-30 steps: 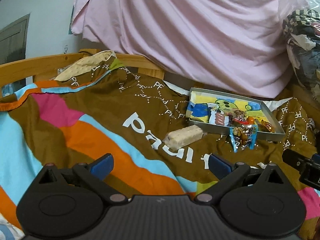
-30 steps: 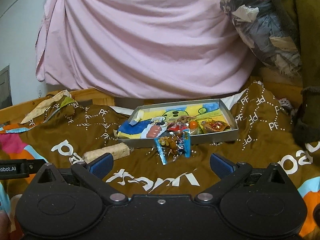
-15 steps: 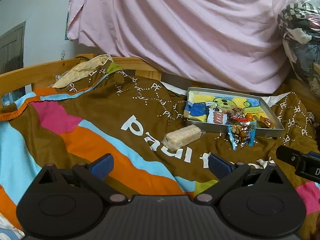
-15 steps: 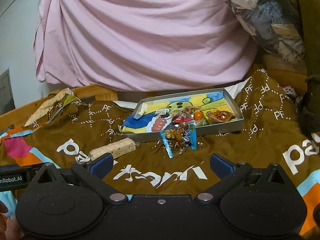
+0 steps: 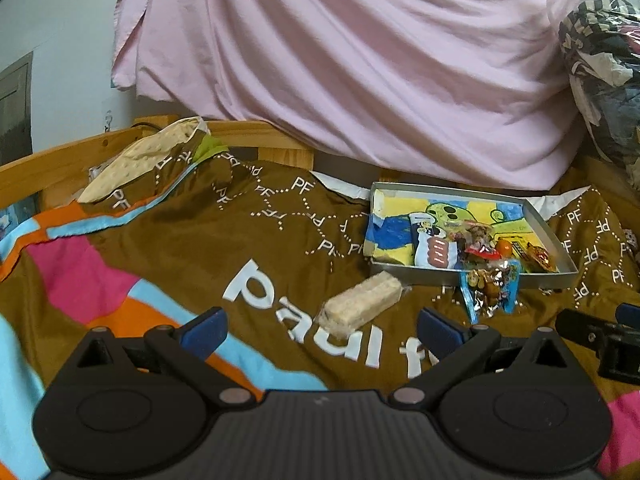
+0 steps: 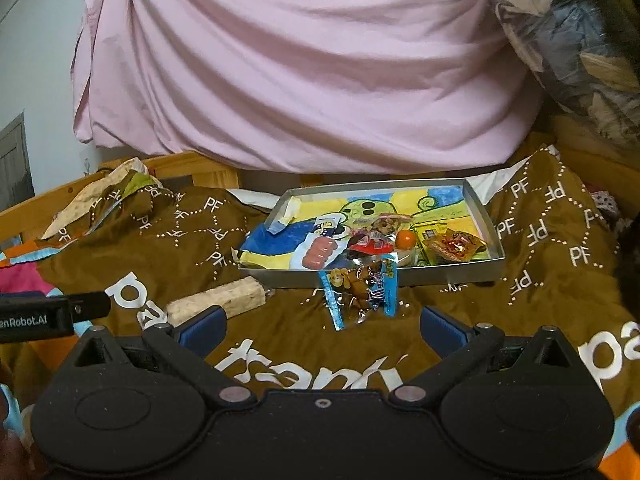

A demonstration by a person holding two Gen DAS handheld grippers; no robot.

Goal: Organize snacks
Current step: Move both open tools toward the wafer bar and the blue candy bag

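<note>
Two snacks remain outside the tray (image 6: 404, 278) at frame centre — wafer bar (image 5: 362, 310) and blue packet (image 6: 362, 290); both hand-held grippers (image 5: 322, 326) (image 6: 322, 326) gape empty — several already inside

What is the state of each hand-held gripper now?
Left hand-held gripper: open, holding nothing.
Right hand-held gripper: open, holding nothing.

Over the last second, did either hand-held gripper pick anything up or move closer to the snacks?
Neither took hold of anything. The left hand-held gripper eased toward the wafer bar; the right hand-held gripper shifted slightly. Both stay open. Blue foil packet still leans on the tray.
</note>
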